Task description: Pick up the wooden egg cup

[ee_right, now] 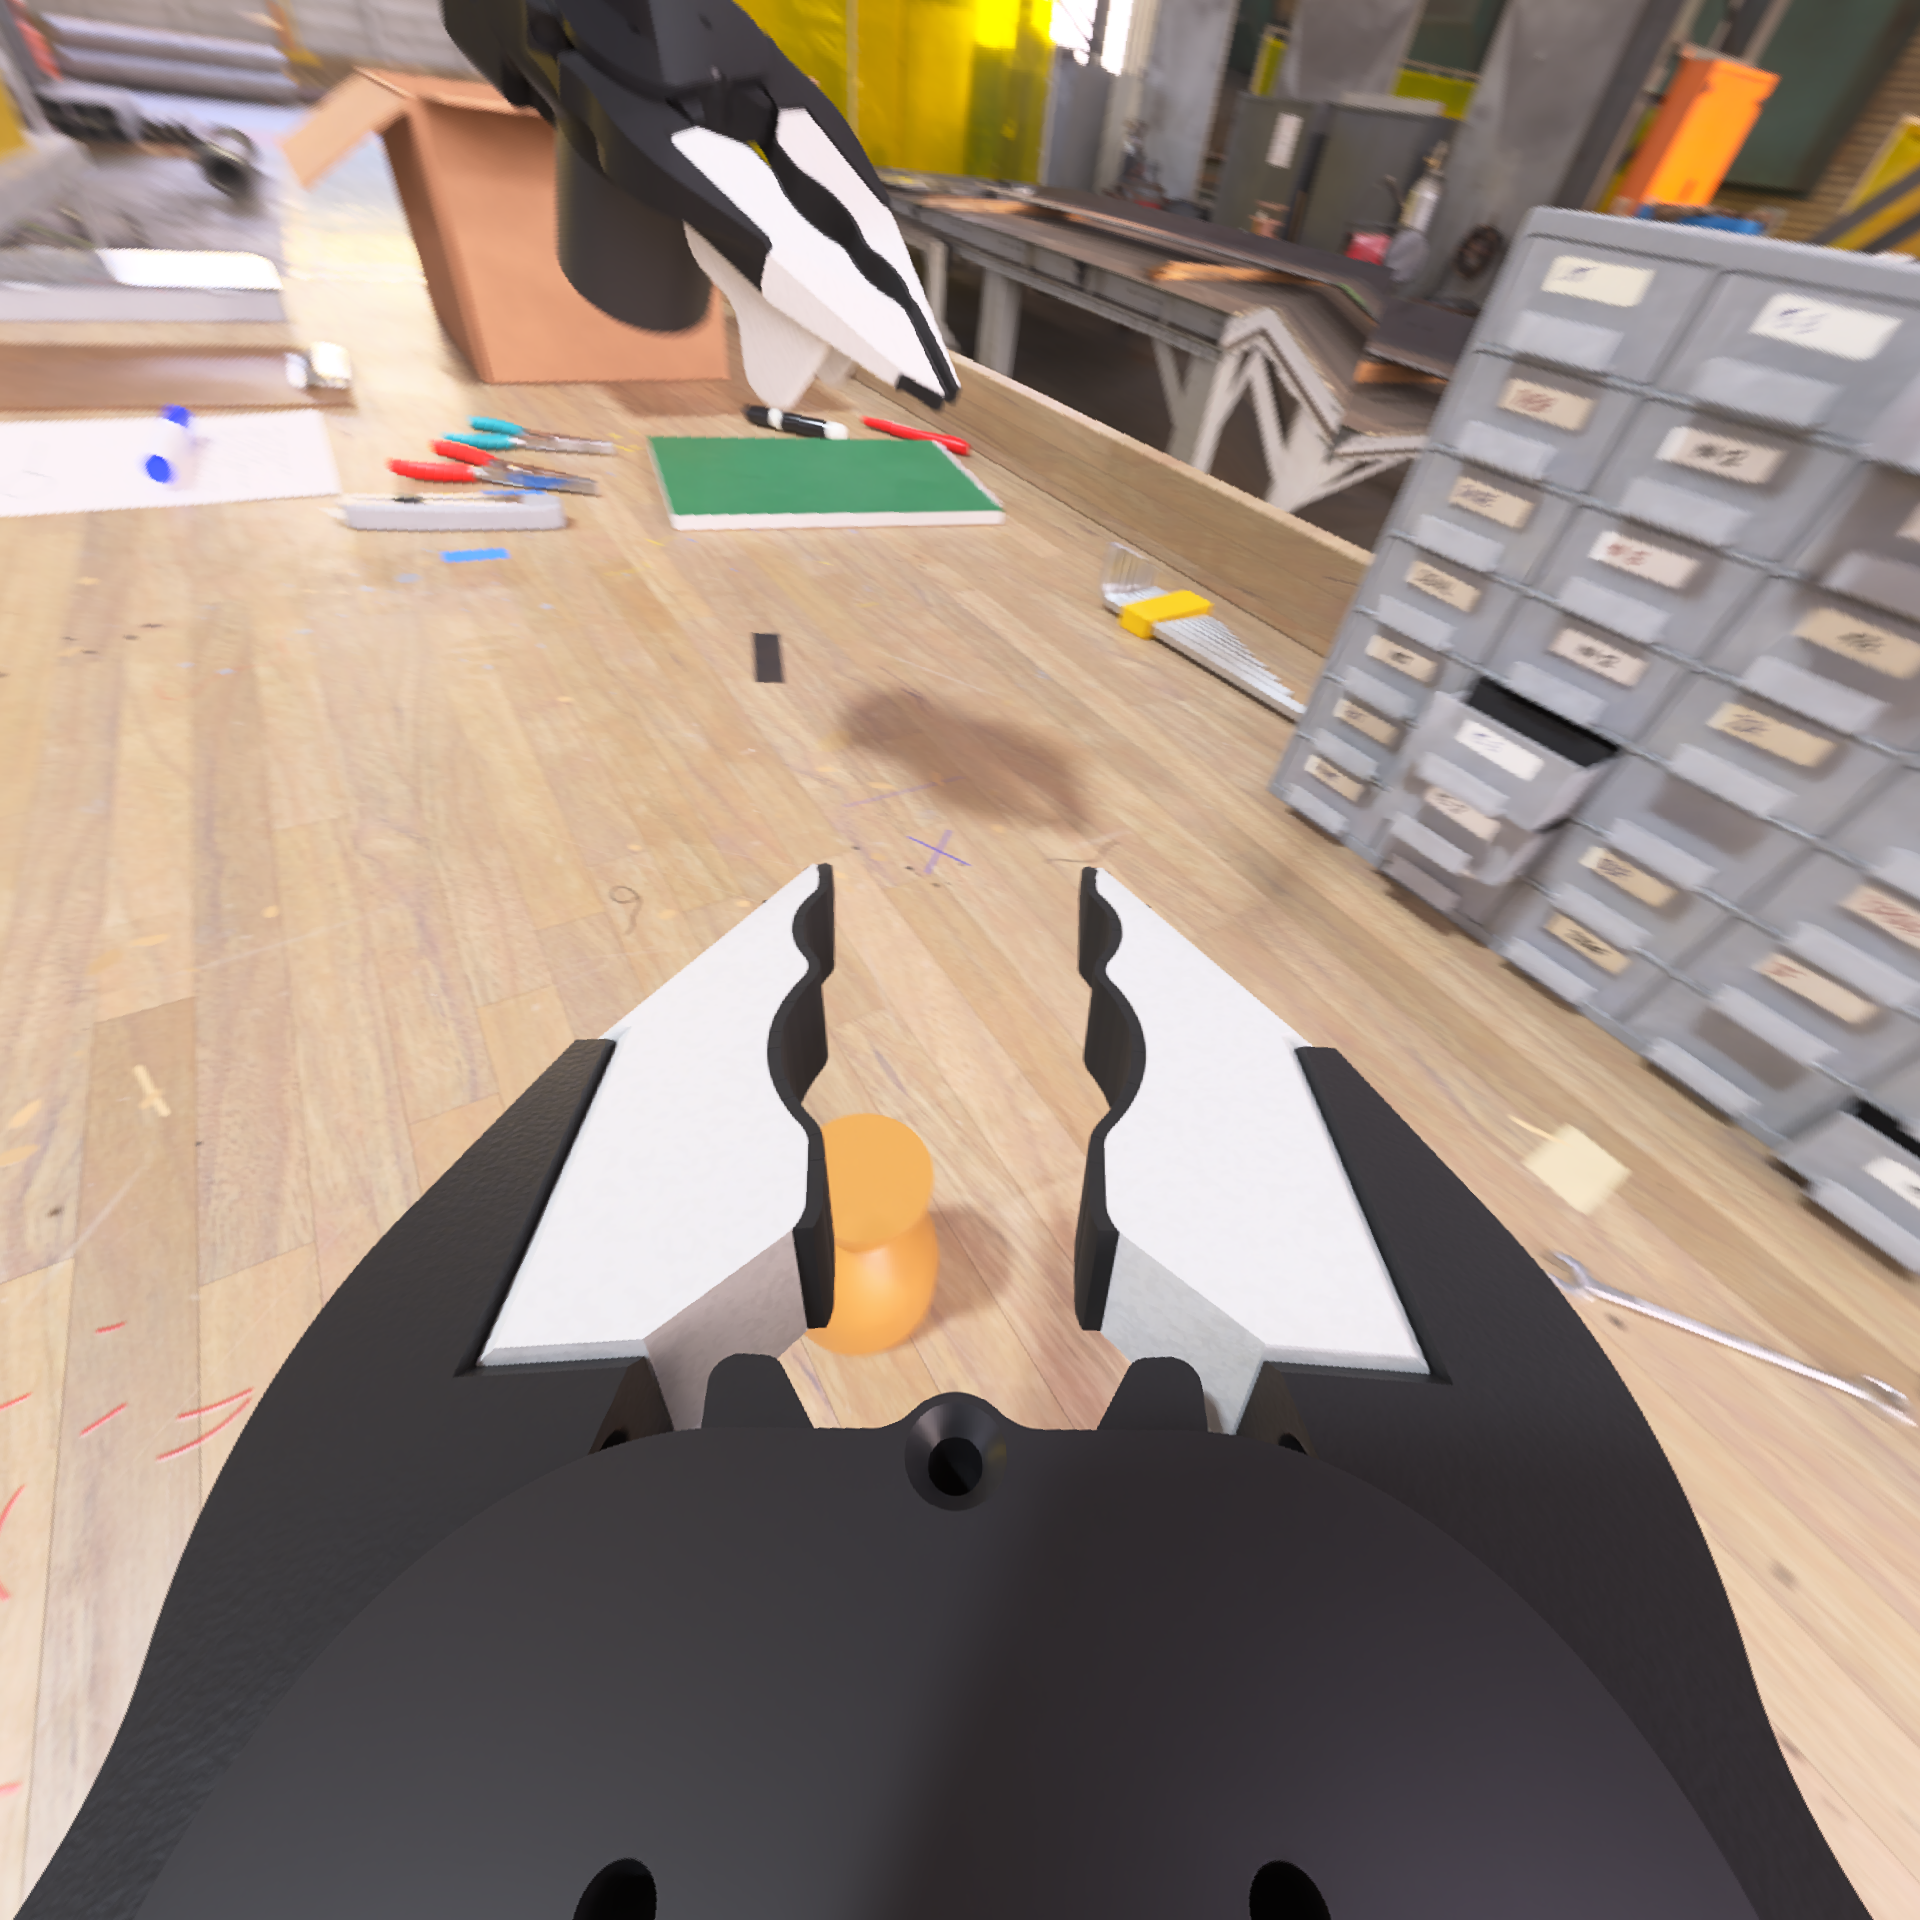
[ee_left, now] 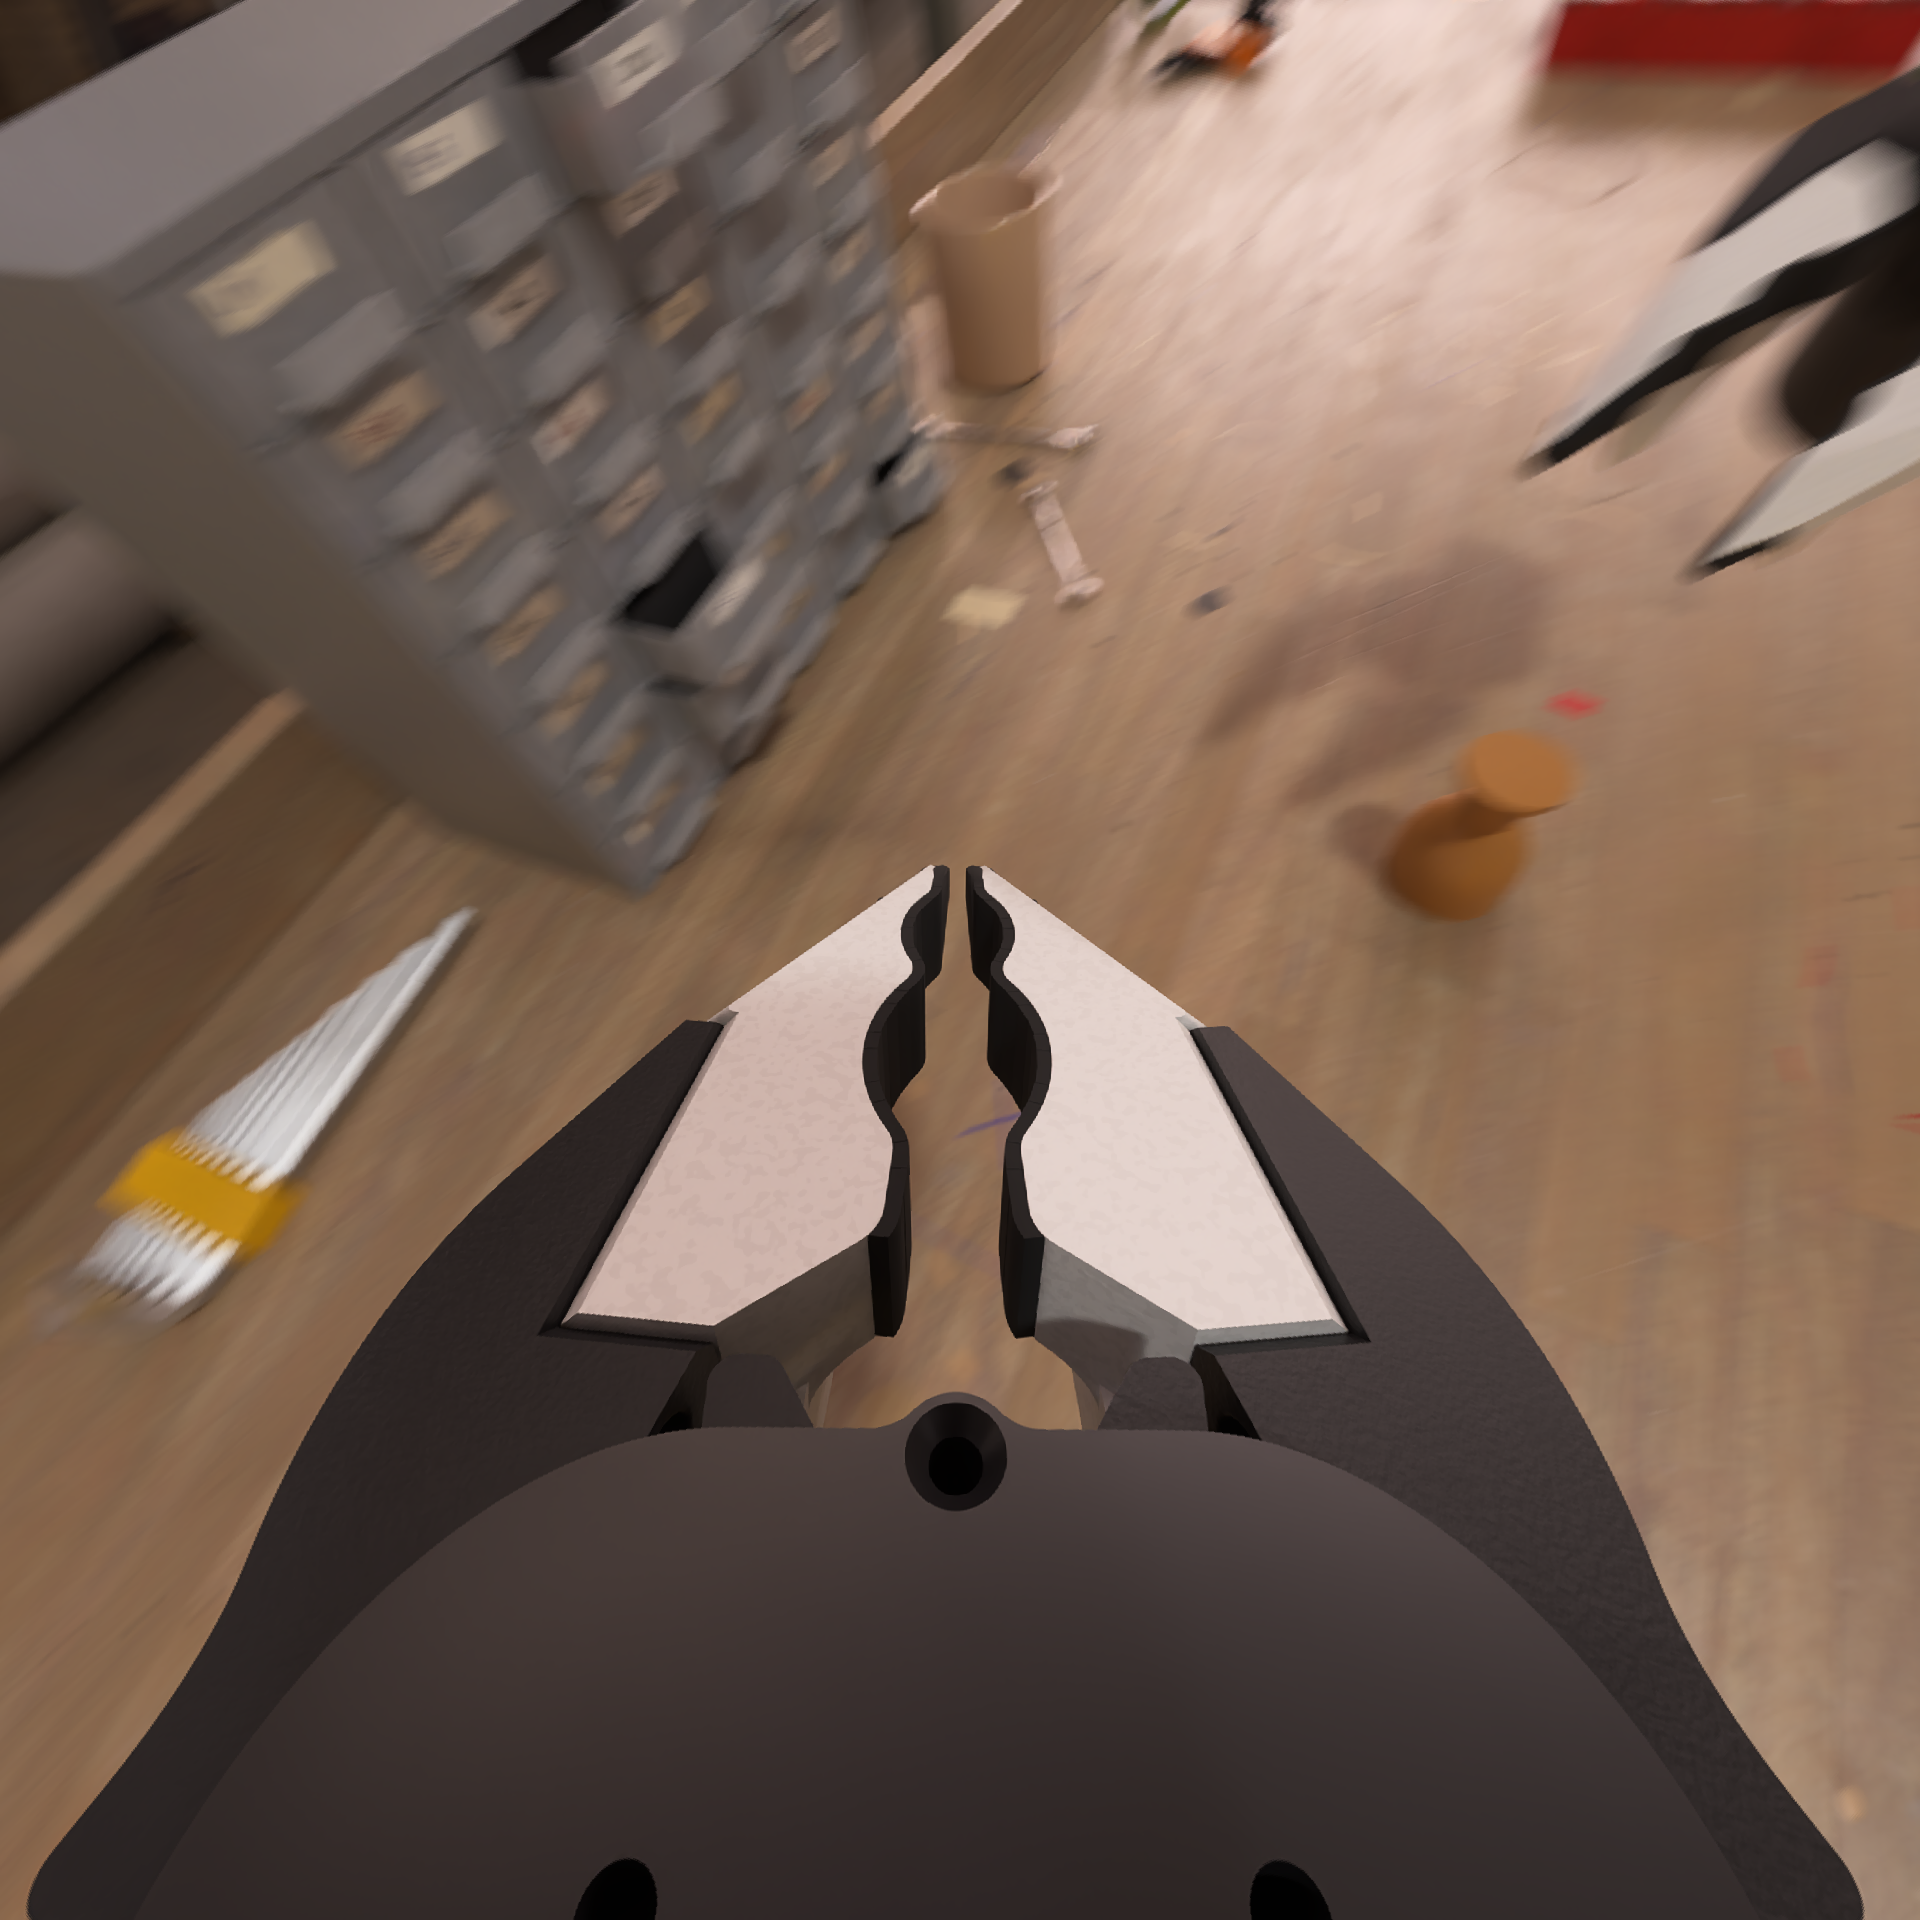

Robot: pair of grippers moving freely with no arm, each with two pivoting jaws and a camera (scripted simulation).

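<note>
The wooden egg cup [ee_left: 1475, 831] is orange-brown and rests on the wooden workbench, to the right of my left gripper [ee_left: 956, 883] and a little ahead of it. The left gripper is shut and empty, well above the bench. In the right wrist view the egg cup [ee_right: 878, 1236] lies below and between the fingers of my open right gripper [ee_right: 956, 883], close to the left finger [ee_right: 727, 1091], which hides part of it. The left gripper [ee_right: 935, 390] hangs high at the back there. The right gripper [ee_left: 1621, 499] shows blurred at the upper right of the left wrist view.
A grey drawer cabinet [ee_left: 520, 416] [ee_right: 1662, 727] stands along the bench edge, one drawer open. A hex key set [ee_left: 218, 1195] [ee_right: 1174, 613], a cardboard tube [ee_left: 992, 281], wrenches [ee_left: 1060, 530] [ee_right: 1725, 1340], a green mat [ee_right: 821, 478], pliers [ee_right: 488, 468] and a cardboard box [ee_right: 520, 229] lie around.
</note>
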